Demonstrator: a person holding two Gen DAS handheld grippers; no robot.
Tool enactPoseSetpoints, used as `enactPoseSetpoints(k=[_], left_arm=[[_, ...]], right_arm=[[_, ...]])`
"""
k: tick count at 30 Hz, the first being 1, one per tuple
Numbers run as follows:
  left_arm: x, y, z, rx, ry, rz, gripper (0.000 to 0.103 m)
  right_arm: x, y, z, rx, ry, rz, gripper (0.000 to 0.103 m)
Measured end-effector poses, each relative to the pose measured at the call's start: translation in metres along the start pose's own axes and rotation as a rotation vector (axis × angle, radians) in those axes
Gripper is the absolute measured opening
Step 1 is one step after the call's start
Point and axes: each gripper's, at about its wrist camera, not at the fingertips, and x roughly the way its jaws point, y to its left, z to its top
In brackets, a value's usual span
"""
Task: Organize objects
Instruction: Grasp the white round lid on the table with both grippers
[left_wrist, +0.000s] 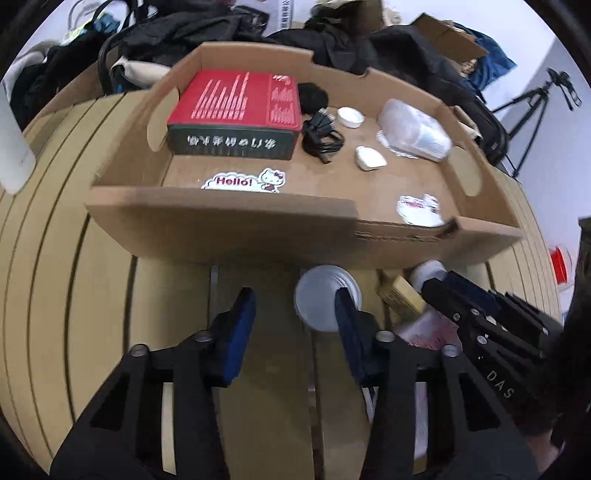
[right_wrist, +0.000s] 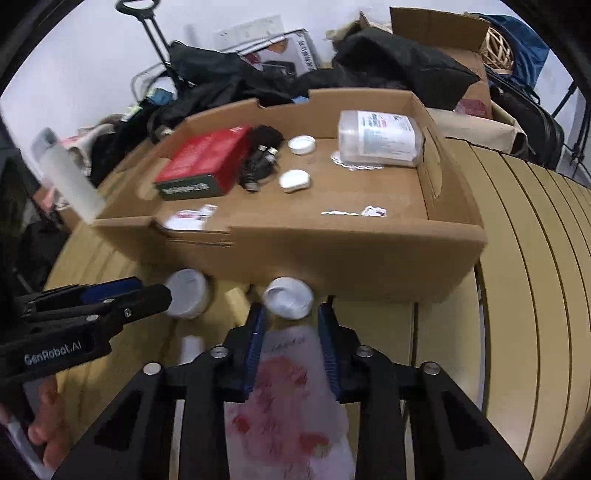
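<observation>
Before the cardboard tray (right_wrist: 332, 254), the right claw (right_wrist: 291, 332) clamps a pink-printed bottle (right_wrist: 288, 391) for loading; the left claw (left_wrist: 295, 325) hangs apart, empty.

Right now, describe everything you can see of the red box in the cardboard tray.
The red box is flat and rectangular, with a red top printed in pale stripes and a dark green side bearing white characters. It looks like cardboard, closed, lying flat in the tray's far left corner. A black cable bundle lies against its right side.
</observation>
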Motion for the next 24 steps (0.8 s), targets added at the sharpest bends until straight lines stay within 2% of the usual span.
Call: enactPoseSetpoints(k=[1,2,4,5,7,10,12,16,19,24], left_arm=[[0.001,0.000,0.000,0.001,-0.013,0.007,0.026],[0.000,-0.001,-0.001,0.006,-0.030,0.016,0.014],[0.000,0.001,-0.002,0.000,-0.027,0.005,0.005],[0.000,0.002,-0.003,-0.009,-0.012,-0.020,0.002],[-0.003,0.003,-0.006,-0.011,0.030,-0.076,0.002],[-0.034,0.003,-0.008,-0.010,-0.006,-0.098,0.002],[-0.073,0.003,-0.013,-0.008,-0.056,-0.114,0.002],[-0.156,0.009,-0.036,-0.003,-0.143,-0.094,0.002],[-0.215,0.016,-0.077,-0.005,-0.191,-0.082,0.002],[-0.277,0.027,-0.135,-0.031,-0.209,-0.045,0.002]], right_arm=[[0.004,-0.001,0.001,0.010,-0.005,-0.010,0.027],[0.004,-0.002,0.000,0.025,-0.019,-0.007,0.020],[0.002,-0.002,-0.003,0.041,-0.049,-0.022,0.010],[0.000,-0.002,-0.003,0.039,-0.070,-0.031,0.005],[-0.002,-0.002,-0.002,0.045,-0.087,-0.025,0.005],[-0.016,0.003,0.001,0.002,-0.112,-0.048,0.005],[-0.035,0.005,0.003,0.003,-0.134,-0.044,0.005],[-0.108,0.007,0.000,-0.016,-0.211,0.009,0.005],[-0.174,0.007,-0.023,-0.023,-0.232,0.065,0.005],[-0.260,0.022,-0.087,-0.110,-0.225,0.031,0.005]])
